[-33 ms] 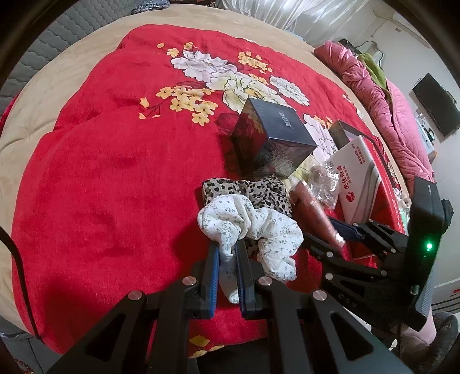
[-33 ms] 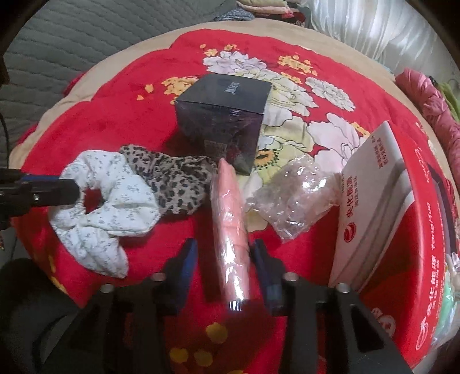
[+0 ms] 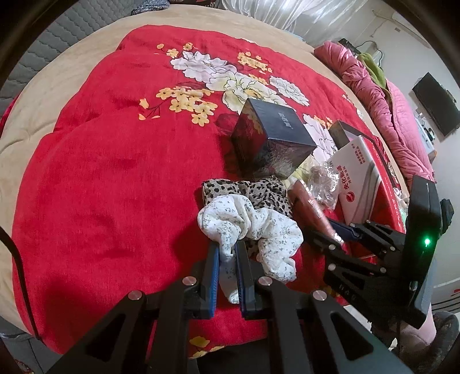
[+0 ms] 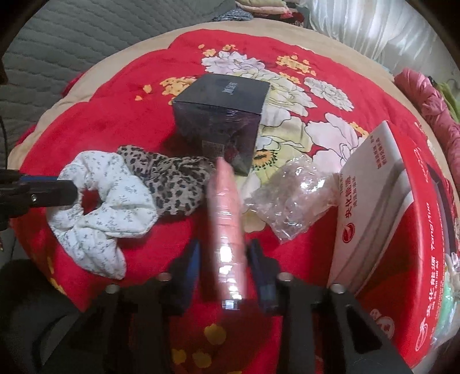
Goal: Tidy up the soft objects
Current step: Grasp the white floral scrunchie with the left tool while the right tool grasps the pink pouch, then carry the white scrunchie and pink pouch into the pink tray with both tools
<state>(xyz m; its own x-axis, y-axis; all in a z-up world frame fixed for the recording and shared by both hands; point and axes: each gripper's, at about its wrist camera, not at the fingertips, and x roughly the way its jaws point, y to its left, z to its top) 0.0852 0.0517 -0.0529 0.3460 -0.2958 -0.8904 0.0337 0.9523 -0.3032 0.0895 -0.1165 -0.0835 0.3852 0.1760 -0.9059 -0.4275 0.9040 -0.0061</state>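
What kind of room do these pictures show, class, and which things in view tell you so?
Most likely a bedroom. The work lies on a bed with a red floral blanket, a rolled pink quilt sits along its far side, and pale curtains hang behind.

- A bed fills both views — a red blanket (image 3: 115,172) printed with white and yellow flowers over a tan sheet (image 3: 43,95).
- A grey quilted headboard (image 4: 72,43) stands behind it.
- Pale curtains (image 4: 359,26) hang at the far right.
- A pink quilt (image 3: 382,95) lies bunched along the bed's right edge.
- A dark screen (image 3: 435,103) hangs on the white wall (image 3: 408,46).
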